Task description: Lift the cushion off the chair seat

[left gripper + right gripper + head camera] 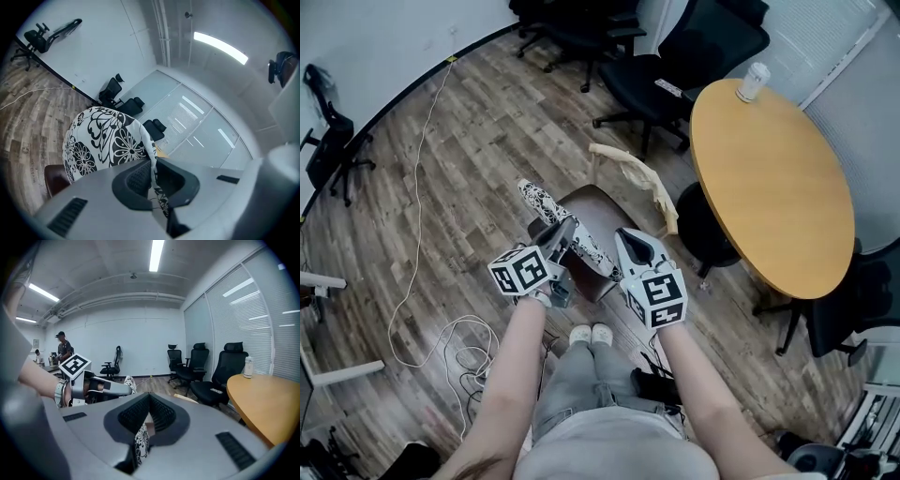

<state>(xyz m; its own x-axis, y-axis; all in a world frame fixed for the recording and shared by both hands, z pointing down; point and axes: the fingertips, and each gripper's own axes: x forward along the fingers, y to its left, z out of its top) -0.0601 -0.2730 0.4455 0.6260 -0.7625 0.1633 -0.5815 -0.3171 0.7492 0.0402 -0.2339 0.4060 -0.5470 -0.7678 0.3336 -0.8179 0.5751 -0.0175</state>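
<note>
Black-and-white floral fabric cushion (542, 202) hangs tilted over the brown chair seat (602, 201), its near edge pinched tight by the left hand-held gripper (567, 231) and the right hand-held gripper (627, 240), probably so it lifts evenly.

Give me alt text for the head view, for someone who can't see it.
Seen from above, the left gripper and right gripper both clamp a black-and-white floral cushion, holding it over a brown chair seat. A round wooden table stands to the right, black office chairs behind, and cables trail across the wood floor.
</note>
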